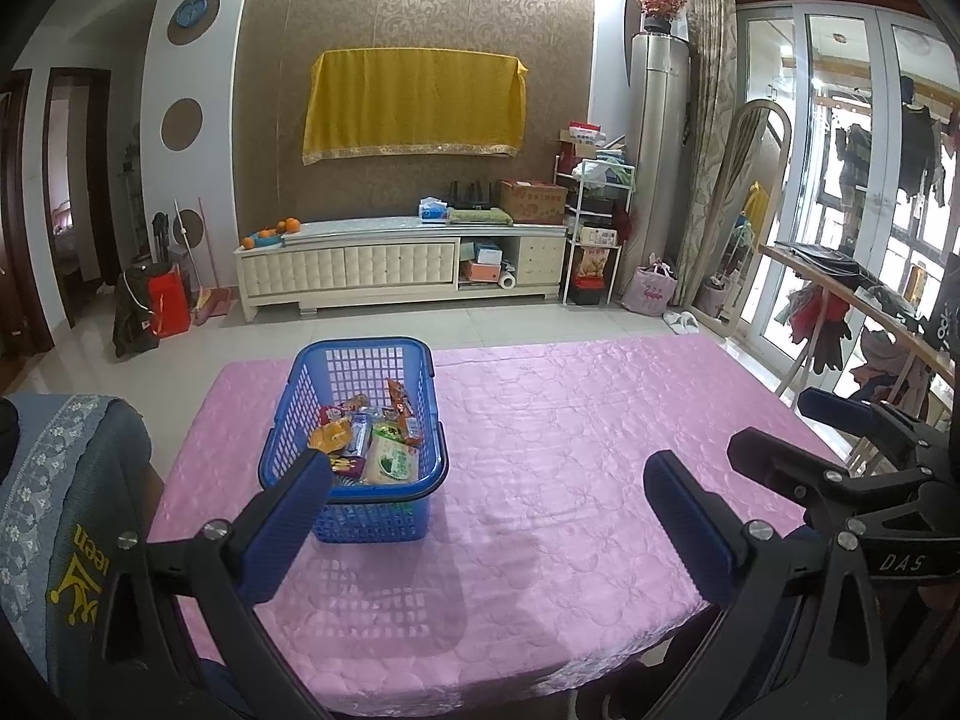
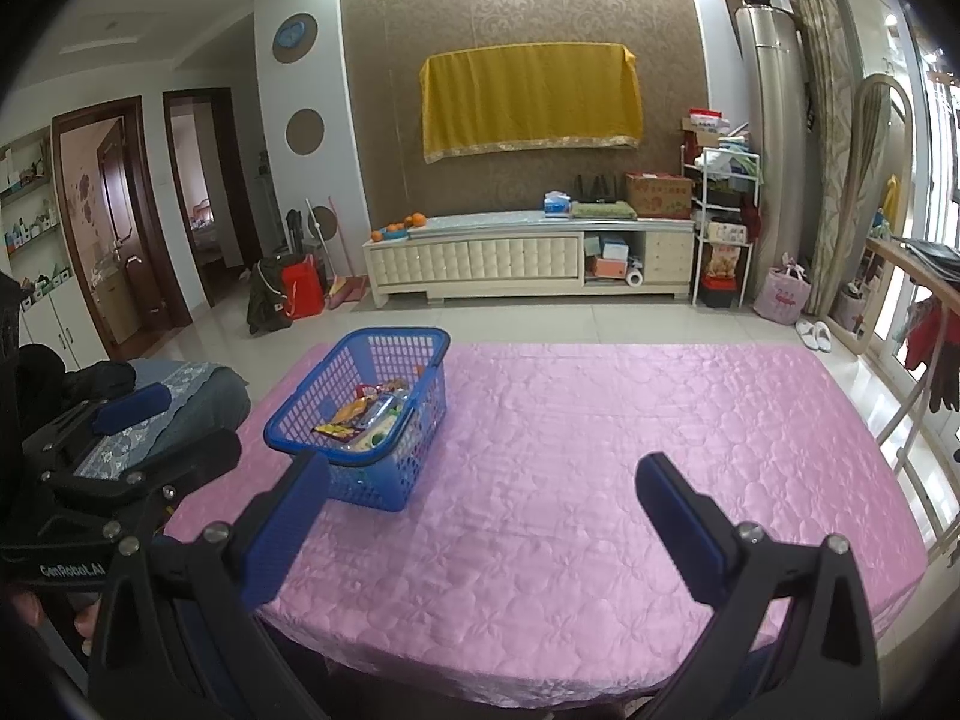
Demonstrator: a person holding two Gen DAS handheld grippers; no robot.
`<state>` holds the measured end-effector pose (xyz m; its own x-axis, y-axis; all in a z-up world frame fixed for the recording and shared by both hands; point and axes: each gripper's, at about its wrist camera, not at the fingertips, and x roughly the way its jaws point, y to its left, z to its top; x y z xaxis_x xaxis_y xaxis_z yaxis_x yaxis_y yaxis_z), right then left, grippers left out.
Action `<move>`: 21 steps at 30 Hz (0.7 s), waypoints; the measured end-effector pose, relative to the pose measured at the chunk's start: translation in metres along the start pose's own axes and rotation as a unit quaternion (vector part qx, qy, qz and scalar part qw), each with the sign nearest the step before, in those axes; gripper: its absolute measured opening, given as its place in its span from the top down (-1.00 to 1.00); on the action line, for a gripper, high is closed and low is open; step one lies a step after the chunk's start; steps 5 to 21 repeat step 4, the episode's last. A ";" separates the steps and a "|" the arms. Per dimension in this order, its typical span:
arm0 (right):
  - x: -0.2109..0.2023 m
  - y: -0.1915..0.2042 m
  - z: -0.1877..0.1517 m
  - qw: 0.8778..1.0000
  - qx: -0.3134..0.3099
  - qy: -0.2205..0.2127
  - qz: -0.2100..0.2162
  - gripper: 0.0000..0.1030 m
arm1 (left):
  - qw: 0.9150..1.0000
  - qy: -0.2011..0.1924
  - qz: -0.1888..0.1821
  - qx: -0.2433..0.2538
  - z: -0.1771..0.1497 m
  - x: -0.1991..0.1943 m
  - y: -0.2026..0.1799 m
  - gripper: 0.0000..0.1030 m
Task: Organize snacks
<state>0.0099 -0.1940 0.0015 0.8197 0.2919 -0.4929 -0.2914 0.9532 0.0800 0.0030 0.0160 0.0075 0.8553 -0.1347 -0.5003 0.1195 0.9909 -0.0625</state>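
— How do the grippers stand?
— Left gripper (image 1: pixel 489 510) and right gripper (image 2: pixel 480 510) both have fingers spread wide, holding nothing, over the table (image 2: pixel 600 450)
— And the snacks (image 1: pixel 372 438)?
— All in the blue basket (image 1: pixel 360 360), toward the table's left side

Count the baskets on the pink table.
1: a blue basket stands on the left part of the pink table, snack packets inside. Nothing seen suggests a hidden second one.
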 end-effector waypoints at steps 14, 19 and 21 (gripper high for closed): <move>-0.001 0.002 -0.003 1.000 0.002 0.001 0.000 -1.00 | 1.000 0.000 -0.001 0.000 0.000 -0.001 0.001 -1.00; -0.001 0.002 -0.003 1.000 0.002 0.001 0.000 -1.00 | 1.000 0.000 -0.001 0.000 0.000 -0.001 0.001 -1.00; -0.001 0.002 -0.003 1.000 0.002 0.001 0.000 -1.00 | 1.000 0.000 -0.001 0.000 0.000 -0.001 0.001 -1.00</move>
